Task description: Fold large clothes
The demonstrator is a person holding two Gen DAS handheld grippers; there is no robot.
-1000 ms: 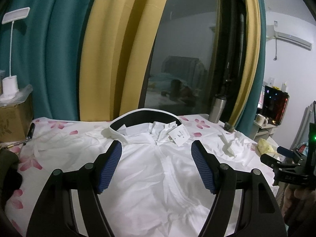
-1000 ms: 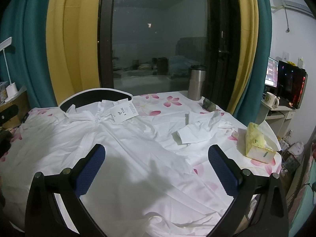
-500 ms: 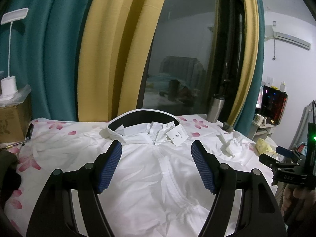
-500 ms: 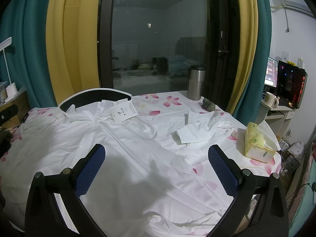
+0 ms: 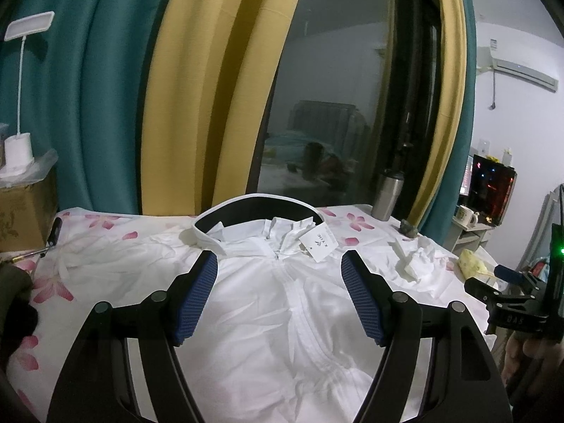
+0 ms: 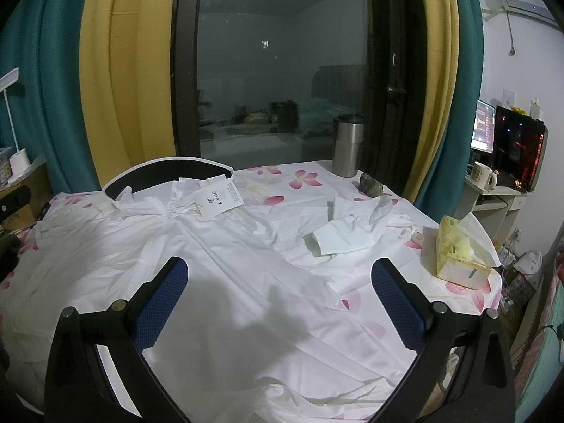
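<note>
White cotton-looking cloth fills both my views: the shirt (image 5: 282,303) lies spread face-up on the desk (image 6: 303,179), which wears a pink-flowered cover, with its collar at twelve o'clock from me and its hem running back toward six, under my hands. That collar-to-hem line is the long axis, and it passes almost straight between the fingers of my left gripper (image 5: 278,299), whose blue pads stand wide apart with nothing touching them, hovering above the chest. My right gripper (image 6: 278,303) is likewise spread, empty, and hangs over the lower body of the shirt, its shadow falling on the cloth. A paper tag (image 6: 218,199) sits by the collar at about eleven in the right view. The crumpled right sleeve (image 6: 352,227) lies at one o'clock from my right gripper, which I judge the nearer tool for it; the left sleeve trails off toward nine in the left view. A tissue pack (image 6: 458,250) at three o'clock and a steel tumbler (image 6: 347,144) beyond stay clear of the cloth. No fold looks started yet.
</note>
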